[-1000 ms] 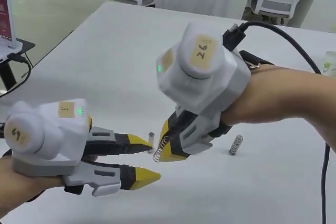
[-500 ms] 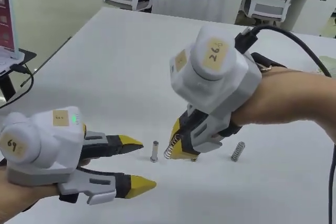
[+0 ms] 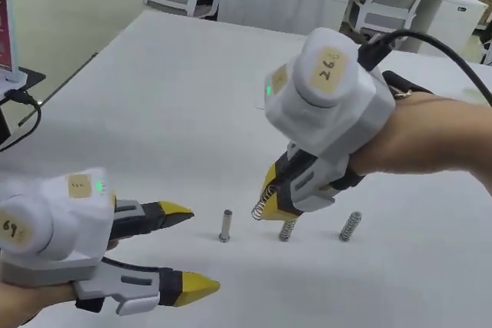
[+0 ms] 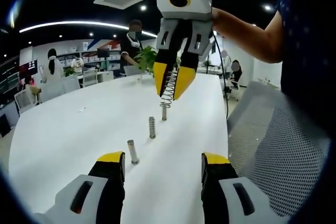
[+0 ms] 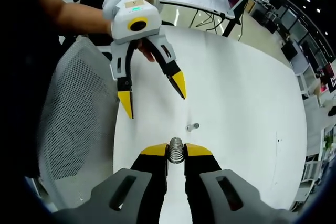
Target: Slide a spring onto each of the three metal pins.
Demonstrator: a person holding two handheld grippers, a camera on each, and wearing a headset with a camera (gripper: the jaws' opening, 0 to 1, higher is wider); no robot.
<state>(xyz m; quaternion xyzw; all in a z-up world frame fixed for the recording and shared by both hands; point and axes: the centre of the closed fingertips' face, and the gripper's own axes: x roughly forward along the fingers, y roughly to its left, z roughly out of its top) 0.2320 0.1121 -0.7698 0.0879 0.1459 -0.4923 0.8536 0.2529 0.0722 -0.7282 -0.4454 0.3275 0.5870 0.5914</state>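
Spring (image 3: 262, 203) tilted — right tool (image 5: 177, 153) pinching, pin (image 3: 225, 225) upright

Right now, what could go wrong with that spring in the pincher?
The right gripper pinches the spring only at its tips, so it might pop out and roll away.
The spring hangs tilted; pushed down crooked, it could knock over the bare pin.
The gripper sits close above the middle pin, which already wears a spring, and might bump it.
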